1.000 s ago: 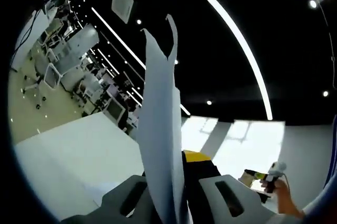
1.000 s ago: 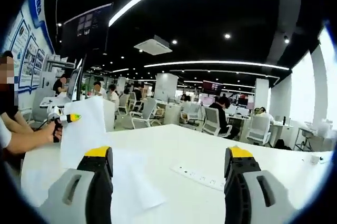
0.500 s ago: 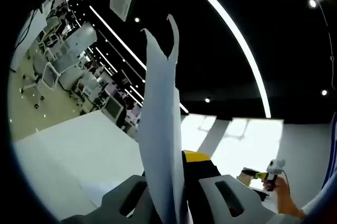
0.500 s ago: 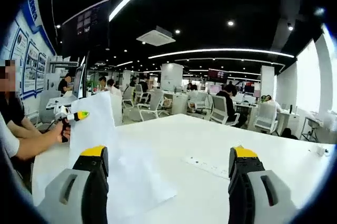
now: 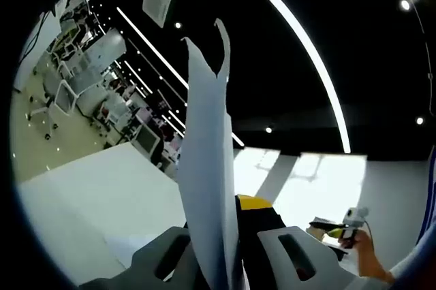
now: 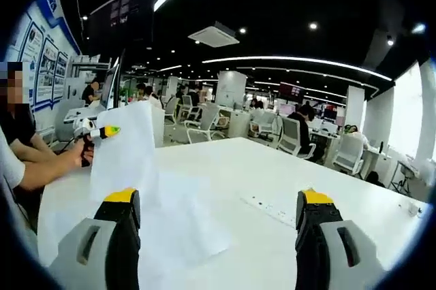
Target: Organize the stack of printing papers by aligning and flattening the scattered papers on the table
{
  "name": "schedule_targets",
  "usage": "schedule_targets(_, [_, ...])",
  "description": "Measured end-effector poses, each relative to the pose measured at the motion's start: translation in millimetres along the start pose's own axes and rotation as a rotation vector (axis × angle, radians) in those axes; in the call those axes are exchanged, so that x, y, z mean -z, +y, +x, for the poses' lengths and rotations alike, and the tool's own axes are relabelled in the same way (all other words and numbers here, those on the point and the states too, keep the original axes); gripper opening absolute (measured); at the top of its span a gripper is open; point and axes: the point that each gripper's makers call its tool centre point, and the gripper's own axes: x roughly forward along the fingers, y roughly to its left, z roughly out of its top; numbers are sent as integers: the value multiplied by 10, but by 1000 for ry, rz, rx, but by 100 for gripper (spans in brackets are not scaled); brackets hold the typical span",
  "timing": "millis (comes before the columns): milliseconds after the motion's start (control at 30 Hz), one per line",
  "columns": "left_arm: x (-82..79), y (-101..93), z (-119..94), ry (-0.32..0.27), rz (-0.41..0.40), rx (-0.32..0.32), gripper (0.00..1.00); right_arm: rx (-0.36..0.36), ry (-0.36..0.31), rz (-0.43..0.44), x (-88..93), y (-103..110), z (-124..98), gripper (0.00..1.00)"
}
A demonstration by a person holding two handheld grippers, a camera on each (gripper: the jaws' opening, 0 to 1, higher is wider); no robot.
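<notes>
One sheet of paper [image 5: 208,188] is held upright, clamped in the left hand-held gripper [image 5: 228,263]. More papers [image 6: 178,218] are spread on the bench [image 6: 272,188], just left of the wide-open, empty right hand-held gripper [image 6: 221,249].

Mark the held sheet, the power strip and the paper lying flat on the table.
Held sheet [image 5: 208,188]: left gripper view, middle of its face.
Power strip [image 6: 269,210]: right gripper view, top surface.
Flat paper [image 6: 178,225]: right gripper view, its centre.
</notes>
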Motion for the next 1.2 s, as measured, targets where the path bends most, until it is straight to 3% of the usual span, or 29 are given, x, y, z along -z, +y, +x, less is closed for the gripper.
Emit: schedule_targets(1200, [-53,7,-11,-16,2,-3,6,-67,103,8,242,190,296,90])
